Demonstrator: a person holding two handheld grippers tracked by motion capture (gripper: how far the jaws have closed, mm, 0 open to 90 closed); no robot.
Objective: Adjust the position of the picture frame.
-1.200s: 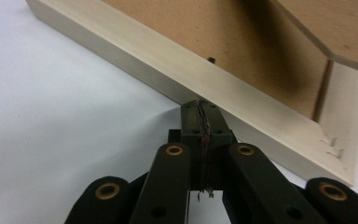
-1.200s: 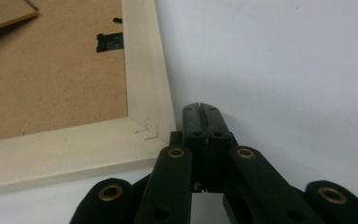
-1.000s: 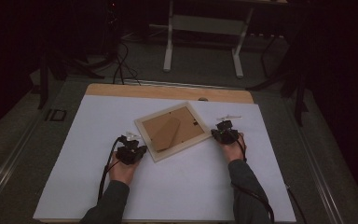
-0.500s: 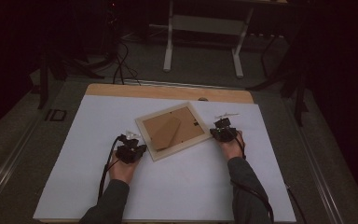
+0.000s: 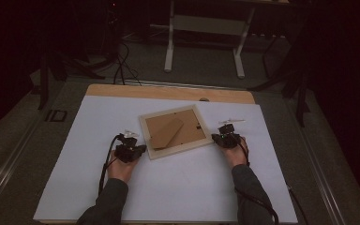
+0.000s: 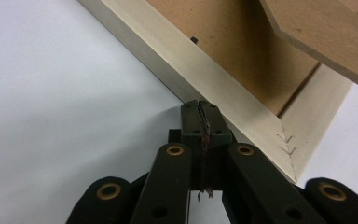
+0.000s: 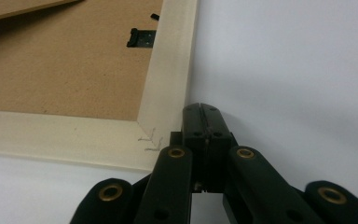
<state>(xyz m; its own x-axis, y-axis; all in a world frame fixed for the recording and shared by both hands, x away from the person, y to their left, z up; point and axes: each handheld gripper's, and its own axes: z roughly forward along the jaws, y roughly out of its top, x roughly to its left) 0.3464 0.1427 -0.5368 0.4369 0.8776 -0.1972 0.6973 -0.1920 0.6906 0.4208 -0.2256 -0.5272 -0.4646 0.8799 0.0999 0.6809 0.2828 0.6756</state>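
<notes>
Face-down, one frame lies on one white sheet, its one stand folded flat. Two grippers flank it: left gripper and right gripper, both pressed together, empty, at near corners.

In the left claw view, the picture frame is running off the top and right edges, and its stand flap is getting cut off at upper right. The frame's front is lying hidden, facing the counter.
</notes>
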